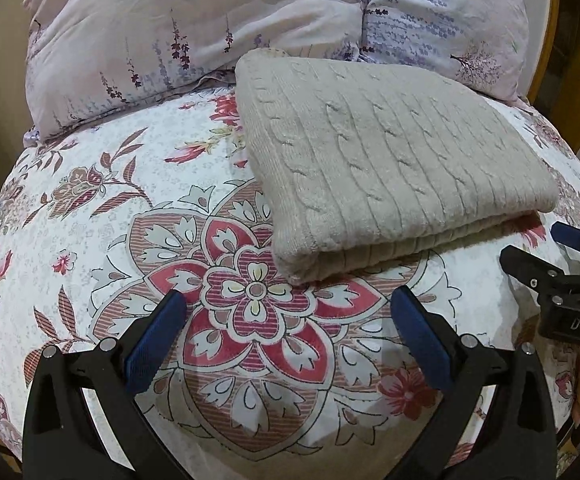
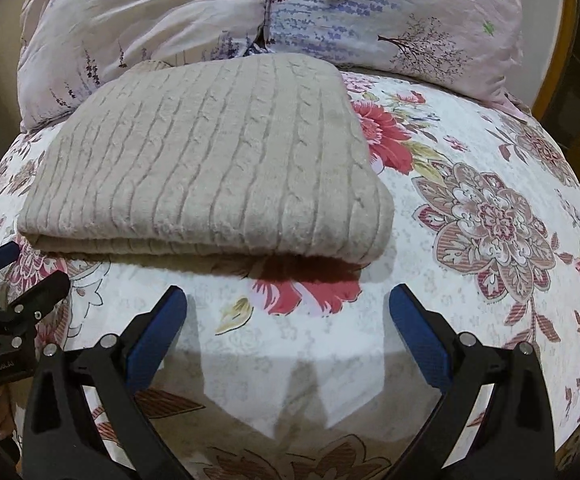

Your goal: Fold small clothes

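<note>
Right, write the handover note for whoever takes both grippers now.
Left gripper: open, empty, above the floral bedsheet, short of the sweater.
Right gripper: open, empty, also just short of it.
Beige cable-knit sweater: folded into a compact rectangle, lying flat in front of the pillows, fingers not touching it.
Done: this fold looks finished.
Left: no other clothes in view; maybe tidy the near edge.
</note>
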